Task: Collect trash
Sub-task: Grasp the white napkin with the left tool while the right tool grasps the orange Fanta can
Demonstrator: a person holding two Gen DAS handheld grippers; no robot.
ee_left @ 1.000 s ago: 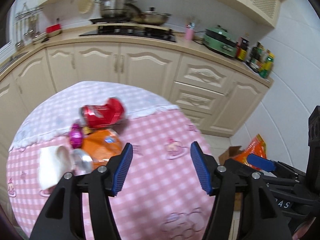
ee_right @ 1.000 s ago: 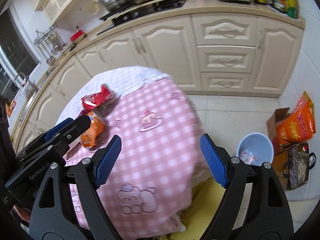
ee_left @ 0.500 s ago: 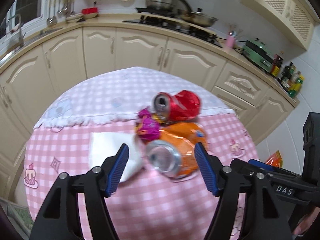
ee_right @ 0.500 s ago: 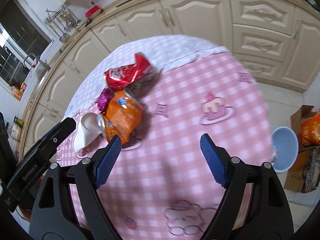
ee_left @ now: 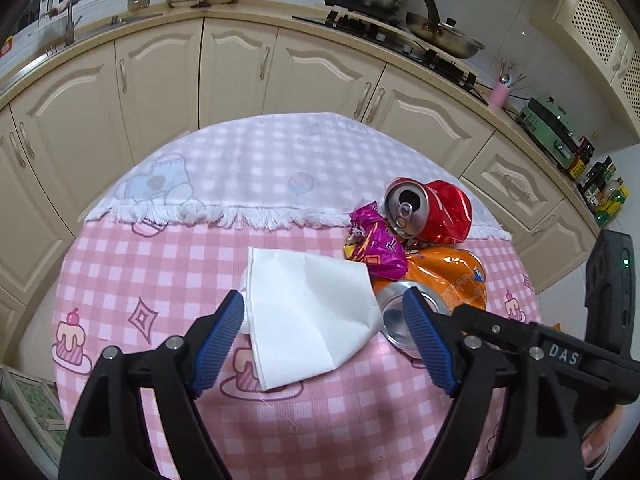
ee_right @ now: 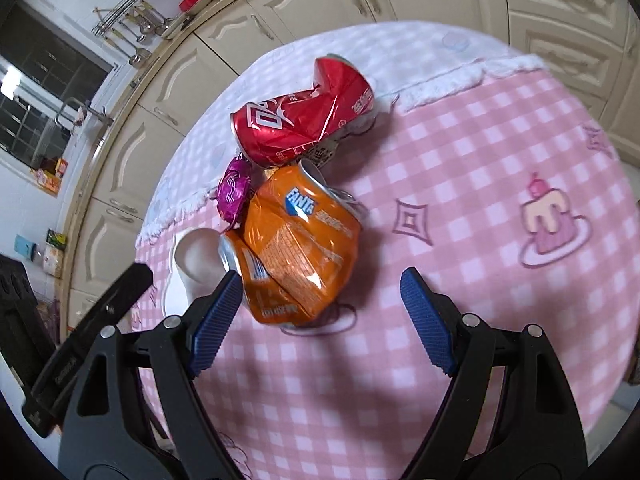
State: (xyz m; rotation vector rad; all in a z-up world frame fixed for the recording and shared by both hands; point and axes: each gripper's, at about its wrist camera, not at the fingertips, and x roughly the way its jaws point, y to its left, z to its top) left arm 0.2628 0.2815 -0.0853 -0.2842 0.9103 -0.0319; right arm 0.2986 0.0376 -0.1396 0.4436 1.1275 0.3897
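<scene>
The trash sat heaped on the bench [ee_left: 168, 264]. The left hand-held gripper [ee_left: 324, 344] hung over the white paper cup [ee_left: 308, 308], jaws opening, empty; the right hand-held gripper [ee_right: 320, 312] gaped unladen beside the orange can [ee_right: 300, 248] — presumably each picking its own piece.

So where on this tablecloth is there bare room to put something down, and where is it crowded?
Free: the pink check right of the orange can out to the cake print, the white cloth strip behind the fringe, and the pink area left of the white paper cup. Crowded: the red can, purple wrapper, orange can and cup bunch together, several touching.
</scene>
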